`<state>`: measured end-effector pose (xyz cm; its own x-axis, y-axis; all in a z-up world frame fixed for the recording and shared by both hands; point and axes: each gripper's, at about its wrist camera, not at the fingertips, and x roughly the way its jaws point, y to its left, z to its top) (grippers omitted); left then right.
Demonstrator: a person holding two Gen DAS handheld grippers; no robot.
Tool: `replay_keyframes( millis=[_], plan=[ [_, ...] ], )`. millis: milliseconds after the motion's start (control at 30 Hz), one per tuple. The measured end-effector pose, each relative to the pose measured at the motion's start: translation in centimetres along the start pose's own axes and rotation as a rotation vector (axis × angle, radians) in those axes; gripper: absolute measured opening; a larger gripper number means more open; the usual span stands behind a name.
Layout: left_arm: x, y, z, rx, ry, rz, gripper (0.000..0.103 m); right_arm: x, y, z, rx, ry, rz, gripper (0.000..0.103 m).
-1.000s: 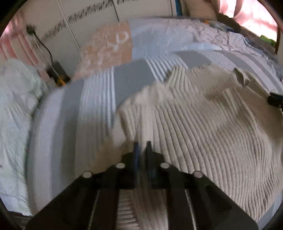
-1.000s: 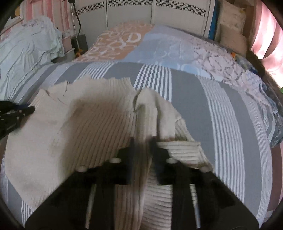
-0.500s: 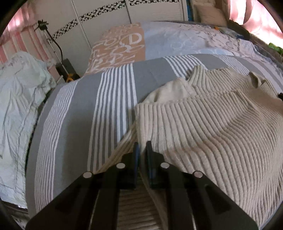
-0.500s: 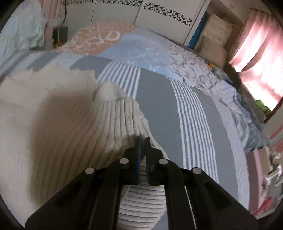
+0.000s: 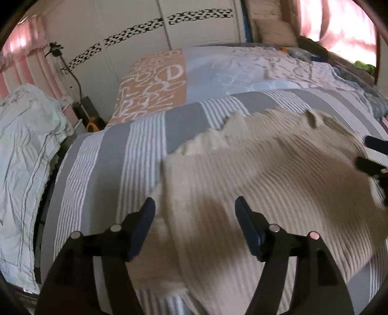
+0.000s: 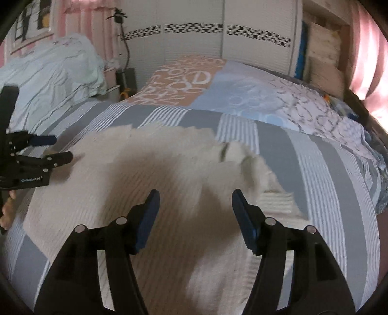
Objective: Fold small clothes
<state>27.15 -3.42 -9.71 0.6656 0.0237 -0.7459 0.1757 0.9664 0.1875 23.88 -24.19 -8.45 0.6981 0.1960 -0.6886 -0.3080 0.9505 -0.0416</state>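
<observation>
A cream ribbed knit sweater lies spread on the grey-and-white striped bed cover, its near part folded back over the rest. My left gripper hangs open just above the sweater's left edge, with nothing between its fingers. My right gripper is open too, above the sweater near its right side, where a bunched sleeve lies. Each gripper shows in the other's view: the right one at the far right edge, the left one at the far left.
A patterned orange and blue quilt covers the far half of the bed. A pale crumpled duvet is piled to the left. A white wardrobe stands behind, and pink curtains hang at the right.
Both grippers were shut on the sweater's near edge; they carried it forward over the garment, then opened and let it go. The fabric now lies flat.
</observation>
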Motion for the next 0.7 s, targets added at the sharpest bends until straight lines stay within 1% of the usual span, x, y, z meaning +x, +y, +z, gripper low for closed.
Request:
replay_keyframes(
  millis=[67,133,233,300,367,433,533,600,700],
  plan=[
    [-0.1,-0.9,-0.6,0.021,-0.001,0.000,0.076,0.5,1.3,-0.7,-0.030,0.005,0.006,0.063],
    [0.3,-1.8,-1.4,0.050,0.008,0.023,0.077,0.7,1.8,-1.2,-0.055,0.007,0.009,0.063],
    [1.3,-2.0,-2.3,0.061,0.019,0.043,0.078,1.6,2.1,-2.2,-0.109,0.030,-0.003,0.064],
    [1.4,-1.8,-3.1,0.068,0.002,0.050,0.081,2.2,1.6,-3.0,-0.141,0.055,-0.028,0.068],
    [1.3,-1.6,-3.7,0.092,-0.019,0.098,0.083,2.0,0.5,-3.5,-0.154,0.060,-0.041,0.070],
    [1.3,-1.3,-4.0,0.110,-0.034,0.121,0.085,1.8,-0.5,-4.0,-0.165,0.066,-0.050,0.070],
    [1.4,-0.5,-4.4,0.090,-0.033,0.098,0.087,1.5,-1.2,-4.8,-0.181,0.065,-0.058,0.071],
    [1.5,-0.1,-4.4,0.081,-0.036,0.101,0.093,1.5,-1.2,-5.1,-0.199,0.055,-0.057,0.072],
    [1.8,0.3,-4.1,0.046,-0.018,0.087,0.096,1.7,-1.1,-5.2,-0.211,0.047,-0.055,0.076]
  ],
)
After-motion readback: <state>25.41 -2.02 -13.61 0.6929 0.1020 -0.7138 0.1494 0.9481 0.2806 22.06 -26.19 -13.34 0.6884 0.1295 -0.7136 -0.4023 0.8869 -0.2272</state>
